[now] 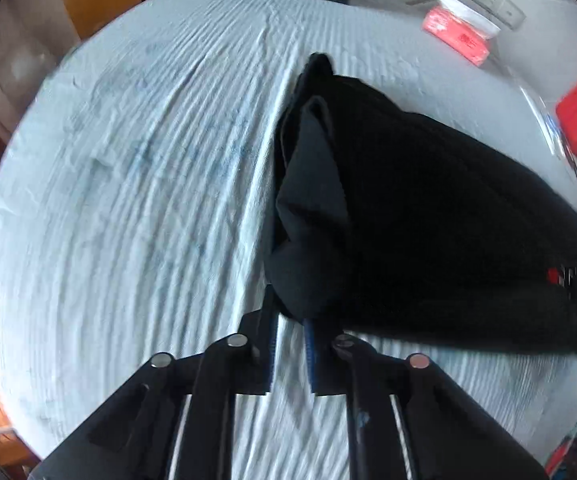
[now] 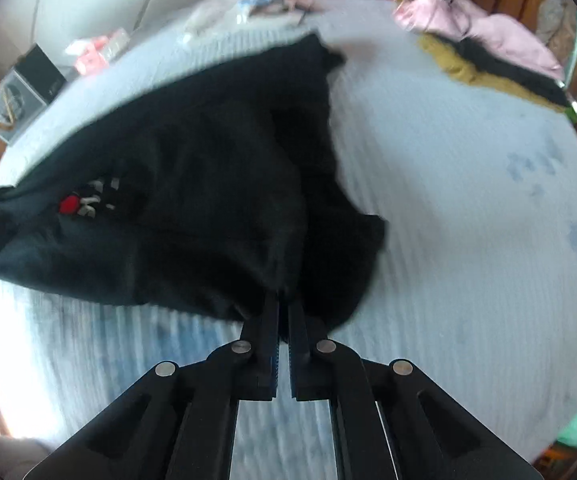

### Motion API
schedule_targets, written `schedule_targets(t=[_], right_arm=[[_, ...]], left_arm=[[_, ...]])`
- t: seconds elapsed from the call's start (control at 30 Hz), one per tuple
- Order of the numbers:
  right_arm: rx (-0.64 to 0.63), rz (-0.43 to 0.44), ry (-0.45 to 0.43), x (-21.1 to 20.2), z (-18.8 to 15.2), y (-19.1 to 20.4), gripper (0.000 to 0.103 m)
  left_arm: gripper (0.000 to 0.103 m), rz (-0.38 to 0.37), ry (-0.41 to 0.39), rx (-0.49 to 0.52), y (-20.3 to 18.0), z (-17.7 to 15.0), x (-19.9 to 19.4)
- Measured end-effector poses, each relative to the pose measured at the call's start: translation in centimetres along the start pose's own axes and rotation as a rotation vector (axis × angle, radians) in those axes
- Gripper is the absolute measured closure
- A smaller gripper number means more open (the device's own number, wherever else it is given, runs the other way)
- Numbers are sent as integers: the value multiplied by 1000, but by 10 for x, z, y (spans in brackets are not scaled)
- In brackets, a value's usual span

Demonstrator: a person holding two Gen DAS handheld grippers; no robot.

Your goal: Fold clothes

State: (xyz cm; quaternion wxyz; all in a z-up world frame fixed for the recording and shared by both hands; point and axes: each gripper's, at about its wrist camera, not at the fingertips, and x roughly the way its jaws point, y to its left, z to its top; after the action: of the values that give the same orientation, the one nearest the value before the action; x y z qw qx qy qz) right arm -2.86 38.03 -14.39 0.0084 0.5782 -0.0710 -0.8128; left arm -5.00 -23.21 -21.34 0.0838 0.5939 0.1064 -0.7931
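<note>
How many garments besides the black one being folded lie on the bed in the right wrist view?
2: a pink garment at the far right edge of the bed, and a mustard and black one just in front of it. Others may lie out of view.

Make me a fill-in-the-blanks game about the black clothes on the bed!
1. The garment both grippers pinch is ____ in colour.
2. It lies on a ____ bedsheet.
3. The round patch in its logo is ____.
4. The left gripper and right gripper each have their jaws ____ on the cloth's edge.

Missing words: black; white; red; shut
</note>
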Motion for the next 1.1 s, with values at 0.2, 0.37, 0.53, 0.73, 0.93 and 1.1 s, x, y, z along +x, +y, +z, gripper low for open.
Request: schedule_targets(t=[0.2,0.37,0.53,0.73,0.93,1.1], right_arm=[[45,0,114,-1,-20,-28,96],[88,-127,109,-4,-19,-31,81],[57,62,-43,-30,15,-6,63],[31,267,57,31,43,34,84],[225,131,50,55,51,-35,103],[325,82,-12,26,29,-78,85]], left_arm=[[98,96,90,9,30,-35,1],[88,-1,28,-46,35,-28,-30],[13,-80,-113,98,-21,-3,-55],[58,-46,-11,195,-72,25,-6],[61,13,28,92,-39,37,19],[61,75,-25,-21,-5,42,-6]])
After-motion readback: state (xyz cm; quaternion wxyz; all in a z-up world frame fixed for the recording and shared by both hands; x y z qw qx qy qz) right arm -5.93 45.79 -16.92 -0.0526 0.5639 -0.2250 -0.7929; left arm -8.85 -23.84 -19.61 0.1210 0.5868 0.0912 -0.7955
